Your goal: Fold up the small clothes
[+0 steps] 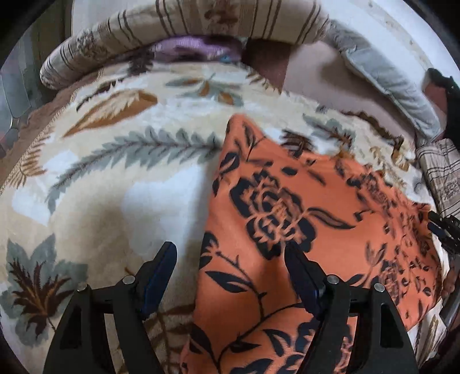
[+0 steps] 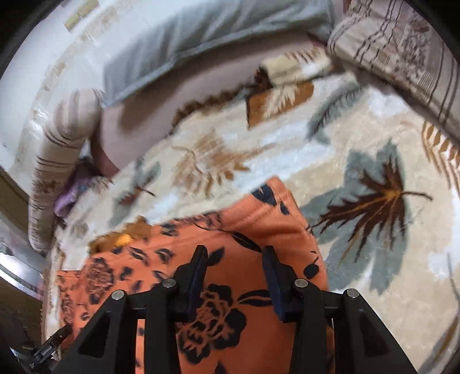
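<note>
Left claw point(image 1: 230, 276): fingers wide apart, nothing between them. Its right finger point(image 1: 302, 276) sits over the orange cloth point(image 1: 287, 230), its left finger point(image 1: 161, 273) over the bare blanket point(image 1: 115, 172). So the cloth's left edge runs right through the gap, near to far. Whether the pads touch fabric, I cannot tell.

Right claw point(image 2: 234, 270): fingers partly apart, gap clear, no fabric pinched. It hangs over the cloth point(image 2: 230, 287), aimed down at it, with cloth under both fingers.

Cloth position: flat on the bed's leaf-print blanket, near side of the bed, black flower print up. From the left view it runs from the near edge diagonally to a far corner pointing away, and spreads to the right. Long axis looks near-to-far.

Key relation, my read: the left claw already straddles an edge, so it is the better placed for a pinch there. The right claw is over the middle of the fabric and would need to shift to an edge or corner first.

View differences:
- Left view shows the whole left edge and the far corner, plus the other claw point(image 1: 442, 230) at the cloth's right side.
- Right view shows the cloth's far edge, a raised layer with a lighter patch at its left, which the left view hides. Blurred.

Farther back: striped pillows point(image 1: 201, 23) and a grey cushion point(image 2: 187, 43) along the far side of the bed, well apart from the cloth.
</note>
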The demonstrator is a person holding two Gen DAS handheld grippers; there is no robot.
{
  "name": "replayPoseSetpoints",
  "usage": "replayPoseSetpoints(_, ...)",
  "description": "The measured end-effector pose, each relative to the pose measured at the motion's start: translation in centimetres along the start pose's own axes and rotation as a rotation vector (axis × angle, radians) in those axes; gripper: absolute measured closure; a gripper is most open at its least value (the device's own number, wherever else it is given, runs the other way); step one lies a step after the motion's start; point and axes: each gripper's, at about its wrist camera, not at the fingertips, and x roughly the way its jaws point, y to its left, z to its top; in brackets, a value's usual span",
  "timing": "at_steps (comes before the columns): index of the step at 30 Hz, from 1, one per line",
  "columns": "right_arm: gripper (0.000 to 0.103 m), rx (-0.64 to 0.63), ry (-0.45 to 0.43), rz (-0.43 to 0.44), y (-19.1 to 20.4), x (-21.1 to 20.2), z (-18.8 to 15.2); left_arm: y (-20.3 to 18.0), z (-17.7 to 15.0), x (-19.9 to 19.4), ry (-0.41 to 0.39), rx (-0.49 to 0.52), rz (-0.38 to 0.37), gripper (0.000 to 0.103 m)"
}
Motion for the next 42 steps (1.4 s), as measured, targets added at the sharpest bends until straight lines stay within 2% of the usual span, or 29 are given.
replayPoseSetpoints(2,0.051,0.005,0.002,-0.044,-0.2,-0.5,-0.2,-0.5,-0.1,-0.7,-0.009,0.016,-0.008,0.025)
replayPoseSetpoints(4,0.048,0.029,0.081,-0.099,-1.0,0.9,-0.9,-1.0,-0.5,-0.7,0.021,0.035,0.014,0.025)
replayPoseSetpoints(5,0.047,0.048,0.131,-0.096,-1.7,1.5,-1.5,-1.0,-0.8,-0.2,0.055,0.045,0.035,0.025)
replayPoseSetpoints(7,0.048,0.042,0.096,-0.094,-1.4,0.2,-1.7,-0.8,-1.6,0.7,0.125,0.04,0.044,0.025)
replayPoseSetpoints(8,0.048,0.06,0.091,-0.077,-1.1,-1.0,-1.7,-0.6,-1.7,0.5,0.12,0.022,0.036,0.025)
replayPoseSetpoints(10,0.047,0.093,0.052,0.011,-0.9,-3.3,-2.3,-0.4,-1.8,-0.7,0.109,-0.002,0.019,0.025)
replayPoseSetpoints(12,0.047,0.101,0.039,0.096,-0.3,-5.9,-3.3,-0.8,-2.0,-2.8,0.064,0.016,0.006,0.025)
replayPoseSetpoints(14,0.041,0.101,0.049,0.186,0.1,-8.0,-4.9,-1.2,-2.5,-4.4,0.046,0.023,-0.019,0.025)
replayPoseSetpoints(17,0.038,0.116,0.082,0.282,-0.1,-10.0,-7.7,-1.3,-3.9,-6.7,0.045,-0.016,-0.118,0.025)
replayPoseSetpoints(19,0.037,0.164,0.119,0.339,-0.5,-10.4,-9.5,-1.3,-5.7,-7.7,0.06,-0.06,-0.188,0.025)
replayPoseSetpoints(21,0.035,0.241,0.156,0.397,-1.3,-10.5,-11.2,-1.2,-7.7,-8.2,0.092,-0.125,-0.288,0.025)
replayPoseSetpoints(24,0.034,0.312,0.196,0.429,-2.0,-9.9,-13.0,-0.6,-10.1,-7.6,0.145,-0.254,-0.409,0.025)
replayPoseSetpoints(25,0.033,0.329,0.204,0.438,-2.3,-9.5,-13.3,-0.4,-10.5,-7.3,0.156,-0.282,-0.427,0.025)
replayPoseSetpoints(29,0.031,0.467,0.243,0.475,-3.7,-7.9,-14.8,1.1,-10.8,-5.5,0.155,-0.432,-0.453,0.025)
replayPoseSetpoints(35,0.031,0.53,0.262,0.441,-4.8,-6.5,-15.7,1.6,-9.6,-3.3,0.09,-0.587,-0.466,0.023)
replayPoseSetpoints(40,0.031,0.586,0.22,0.445,-5.6,-5.0,-14.7,1.7,-8.2,-2.3,0.037,-0.625,-0.469,0.023)
replayPoseSetpoints(42,0.031,0.606,0.193,0.443,-5.9,-4.3,-14.2,1.4,-7.8,-2.0,0.012,-0.609,-0.471,0.024)
